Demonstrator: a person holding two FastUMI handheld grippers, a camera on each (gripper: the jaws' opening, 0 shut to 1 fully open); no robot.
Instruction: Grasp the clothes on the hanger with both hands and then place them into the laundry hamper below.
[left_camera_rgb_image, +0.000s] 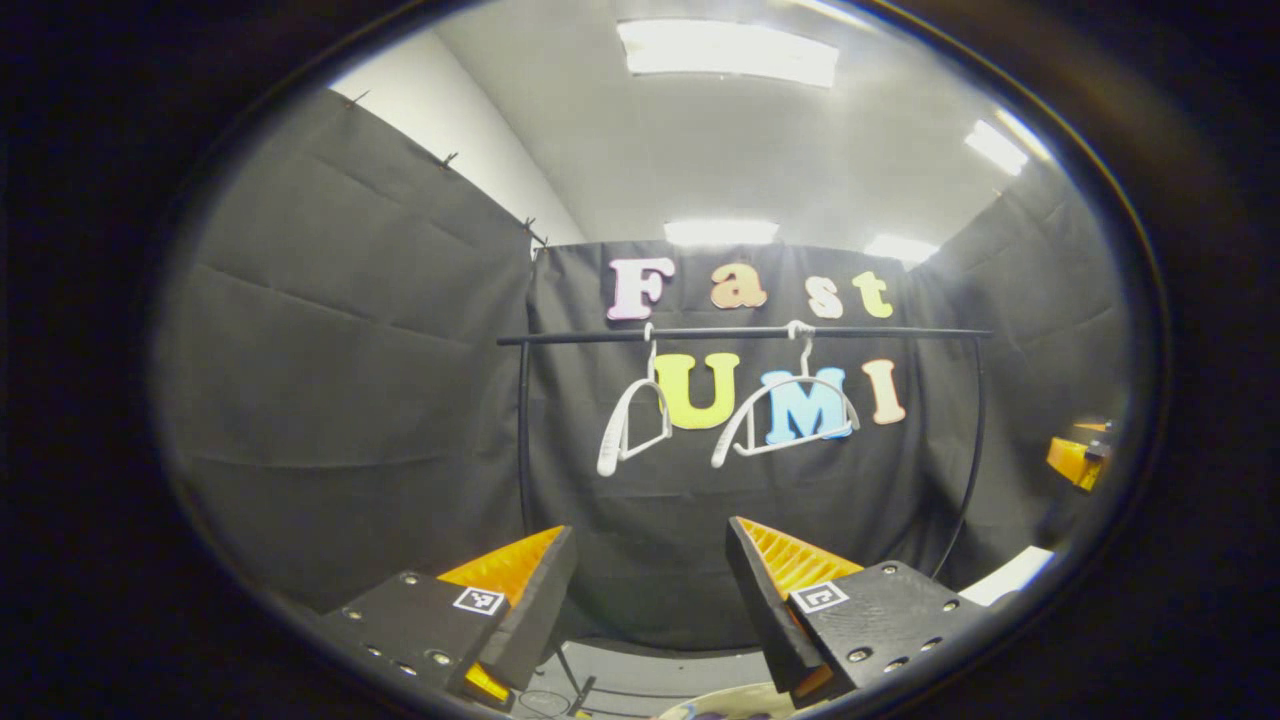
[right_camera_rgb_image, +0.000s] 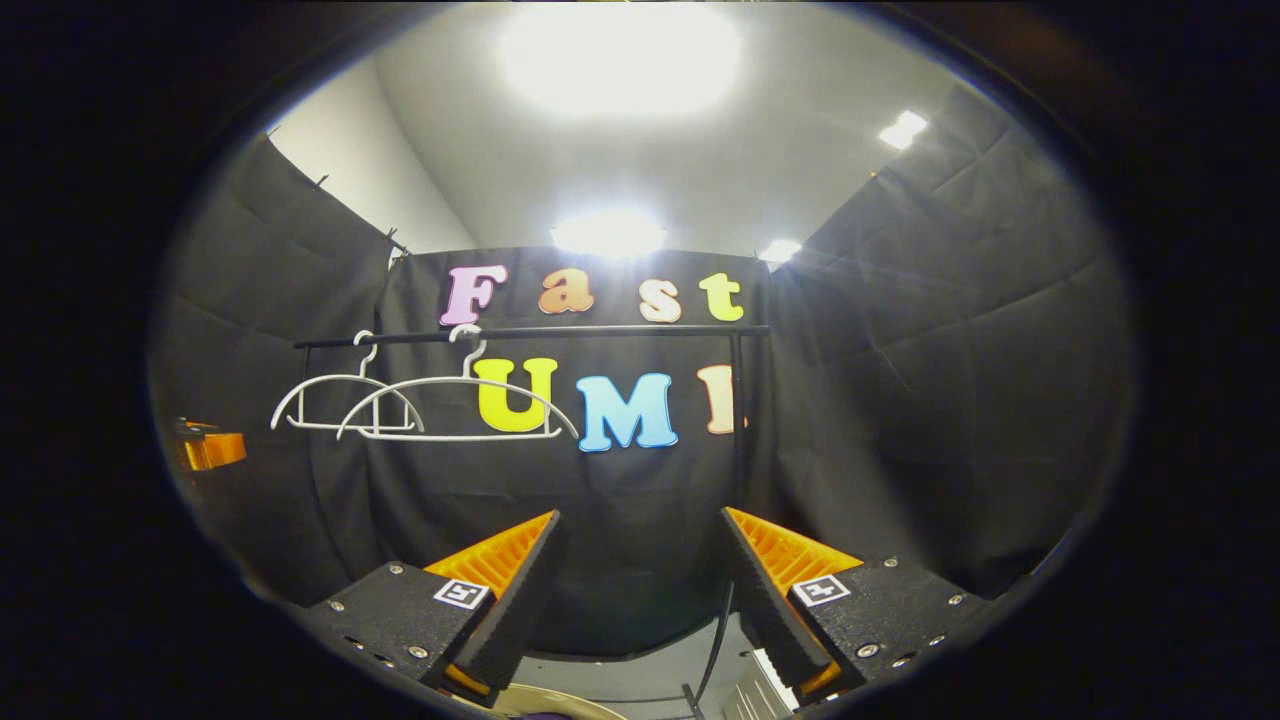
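Two bare white hangers hang from a black rail ahead in the left gripper view. In the right gripper view the same hangers hang on the rail up and to the left. My left gripper is open, nothing between its fingers, well below the rail. My right gripper is open too and holds nothing. A pale rounded rim, perhaps the hamper, shows at the bottom edge below the left gripper; a similar rim lies under the right gripper.
The rack's black uprights stand at either side. The other gripper shows far right in the left gripper view, and the other gripper far left in the right one. Grey floor lies below the cloth wall.
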